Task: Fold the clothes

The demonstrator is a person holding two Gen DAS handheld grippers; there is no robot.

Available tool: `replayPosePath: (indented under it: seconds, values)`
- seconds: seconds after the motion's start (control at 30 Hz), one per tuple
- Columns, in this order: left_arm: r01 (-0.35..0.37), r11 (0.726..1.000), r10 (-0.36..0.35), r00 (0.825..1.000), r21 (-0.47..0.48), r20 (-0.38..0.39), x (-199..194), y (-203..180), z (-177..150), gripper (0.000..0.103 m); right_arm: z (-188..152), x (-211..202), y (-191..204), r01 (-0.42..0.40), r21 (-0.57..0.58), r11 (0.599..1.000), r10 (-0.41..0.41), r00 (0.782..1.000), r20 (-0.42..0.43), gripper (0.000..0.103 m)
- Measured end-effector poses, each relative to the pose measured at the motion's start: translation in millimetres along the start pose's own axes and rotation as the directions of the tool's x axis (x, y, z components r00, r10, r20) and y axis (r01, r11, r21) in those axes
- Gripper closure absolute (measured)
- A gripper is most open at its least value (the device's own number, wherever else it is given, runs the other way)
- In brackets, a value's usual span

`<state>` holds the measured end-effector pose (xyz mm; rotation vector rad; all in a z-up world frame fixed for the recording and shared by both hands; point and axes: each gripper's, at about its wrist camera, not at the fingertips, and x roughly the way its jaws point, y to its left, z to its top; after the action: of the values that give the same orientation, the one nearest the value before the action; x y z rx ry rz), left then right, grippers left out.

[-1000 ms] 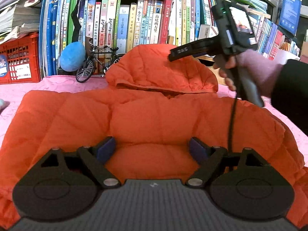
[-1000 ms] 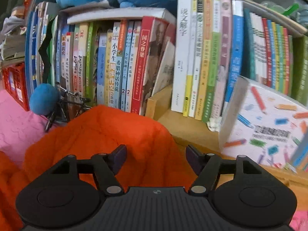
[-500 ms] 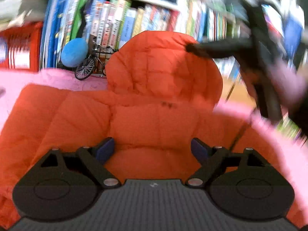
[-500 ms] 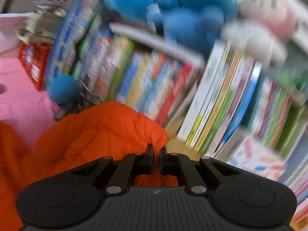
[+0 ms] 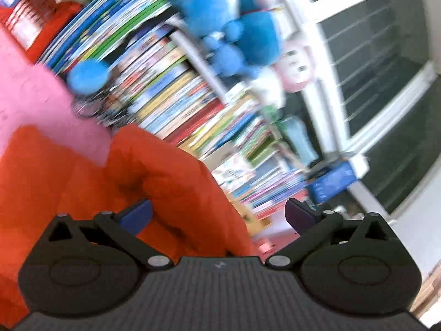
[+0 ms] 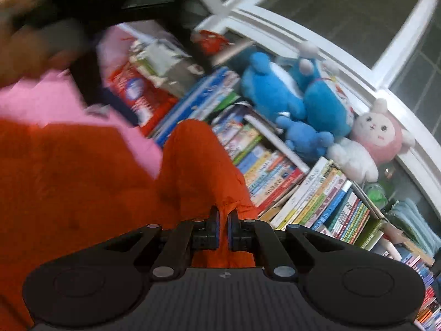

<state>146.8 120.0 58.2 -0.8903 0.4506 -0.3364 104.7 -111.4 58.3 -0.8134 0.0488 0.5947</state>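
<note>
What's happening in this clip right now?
A person is folding an orange puffer jacket on a pink cover in front of a bookshelf. The right gripper is shut on a pinch of the jacket's hood and lifts it. The left gripper has its jaws opening, gripping nothing, with jacket fabric beside one finger.

Even indoor light, no glare; heavy motion blur left view, milder right; fisheye bending, dark corners.

Both grippers are matte black: the left gripper (image 5: 217, 215) carries dark blue pads (image 5: 136, 215), and silver screws (image 5: 155, 261) sit at its linkage pivots. The right gripper (image 6: 223, 231) has a ribbed black body with round discs either side.
</note>
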Motion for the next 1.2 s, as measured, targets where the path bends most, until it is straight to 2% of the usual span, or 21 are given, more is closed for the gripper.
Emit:
replayPosePath:
  seconds: [0.1, 0.2, 0.23, 0.27, 0.33, 0.43, 0.5, 0.57, 0.63, 0.7, 0.77, 0.8, 0.83, 0.87, 0.93, 1.0, 1.03, 1.07, 1.1, 1.13, 1.2]
  values:
    - [-0.126, 0.992, 0.125, 0.991, -0.018, -0.054, 27.5, 4.9, 0.9, 0.0, -9.8, -5.7, 14.0, -0.025, -0.019, 1.0, 0.024, 1.0, -0.019, 0.096]
    - [-0.233, 0.972, 0.23, 0.968, -0.025, -0.105, 57.2, 12.7, -3.6, 0.001, -18.7, -12.6, 26.4, -0.008, -0.032, 0.999, 0.007, 1.0, -0.029, 0.096]
    - [-0.251, 0.967, 0.245, 0.962, -0.034, -0.117, 62.9, 17.0, -7.9, 0.01, -21.5, -15.7, 27.9, -0.006, -0.015, 1.0, 0.006, 0.999, -0.035, 0.096]
    - [-0.265, 0.963, 0.259, 0.957, -0.04, -0.129, 67.9, 20.5, -12.5, 0.035, -23.9, -18.4, 28.4, -0.006, 0.003, 1.0, 0.006, 0.999, -0.042, 0.096]
    - [-0.278, 0.96, 0.272, 0.951, -0.019, -0.146, 72.7, 21.8, -23.5, 0.068, -29.6, -26.0, 26.5, -0.005, 0.045, 0.999, 0.008, 0.998, -0.059, 0.096]
    - [-0.3, 0.943, 0.318, 0.94, 0.144, -0.126, 66.5, 5.5, -41.6, 0.083, -38.4, -38.6, 18.0, -0.013, 0.132, 0.991, 0.025, 0.996, -0.089, 0.096]
    - [-0.307, 0.924, 0.337, 0.936, 0.23, -0.106, 60.5, -4.5, -50.8, 0.084, -44.6, -49.5, 1.6, -0.041, 0.29, 0.956, 0.074, 0.992, -0.102, 0.095]
    - [-0.303, 0.916, 0.338, 0.936, 0.262, -0.1, 54.8, -9.1, -55.4, 0.085, -54.3, -57.1, -19.1, -0.076, 0.484, 0.872, 0.139, 0.986, -0.096, 0.089]
    - [-0.303, 0.914, 0.339, 0.936, 0.27, -0.097, 51.0, -9.8, -57.5, 0.085, -71.3, -57.2, -45.2, -0.118, 0.709, 0.695, 0.216, 0.975, -0.05, 0.083]
    - [-0.304, 0.917, 0.338, 0.936, 0.257, -0.097, 49.1, -9.5, -56.6, 0.085, -92.1, -50.1, -66.1, -0.159, 0.865, 0.476, 0.278, 0.96, 0.024, 0.068]
    - [-0.304, 0.921, 0.335, 0.937, 0.244, -0.096, 47.2, -9.3, -55.6, 0.085, -109.2, -37.5, -81.8, -0.17, 0.943, 0.288, 0.297, 0.952, 0.081, 0.043]
    - [-0.301, 0.923, 0.331, 0.939, 0.241, -0.096, 46.0, -9.3, -55.4, 0.085, -117.2, -30.7, -89.2, -0.17, 0.966, 0.197, 0.299, 0.948, 0.106, 0.04]
    - [-0.299, 0.923, 0.329, 0.94, 0.242, -0.094, 44.0, -9.9, -55.9, 0.085, -123.5, -24.8, -94.7, -0.173, 0.977, 0.125, 0.296, 0.946, 0.129, 0.038]
    - [-0.297, 0.923, 0.327, 0.94, 0.245, -0.093, 42.6, -10.4, -56.7, 0.085, -127.3, -18.8, -98.3, -0.176, 0.981, 0.082, 0.289, 0.946, 0.146, 0.034]
    - [-0.298, 0.919, 0.331, 0.939, 0.257, -0.093, 42.6, -11.6, -59.3, 0.085, -126.2, -7.9, -101.2, -0.174, 0.984, 0.045, 0.269, 0.951, 0.156, 0.028]
    - [-0.308, 0.91, 0.345, 0.933, 0.276, -0.099, 44.7, -11.8, -63.4, 0.085, -118.7, 3.4, -99.1, -0.14, 0.988, 0.064, 0.264, 0.957, 0.119, 0.028]
    - [-0.316, 0.904, 0.357, 0.929, 0.289, -0.1, 45.5, -11.2, -66.0, 0.085, -114.2, 10.4, -95.9, -0.1, 0.991, 0.087, 0.268, 0.961, 0.073, 0.041]
    - [-0.324, 0.898, 0.367, 0.925, 0.3, -0.099, 44.6, -10.3, -68.5, 0.084, -111.7, 16.8, -91.5, -0.062, 0.992, 0.107, 0.278, 0.96, 0.03, 0.069]
    - [-0.328, 0.893, 0.372, 0.923, 0.308, -0.096, 42.3, -10.0, -70.5, 0.084, -112.2, 22.3, -86.8, -0.032, 0.993, 0.112, 0.299, 0.954, -0.003, 0.083]
    - [-0.331, 0.89, 0.375, 0.923, 0.314, -0.088, 36.8, -10.0, -72.2, 0.085, -113.9, 27.6, -82.7, -0.005, 0.994, 0.108, 0.325, 0.945, -0.031, 0.09]
    - [-0.331, 0.887, 0.368, 0.928, 0.321, -0.061, 16.5, -9.6, -73.9, 0.084, -119.3, 24.4, -78.0, -0.005, 0.995, 0.105, 0.344, 0.938, -0.031, 0.094]
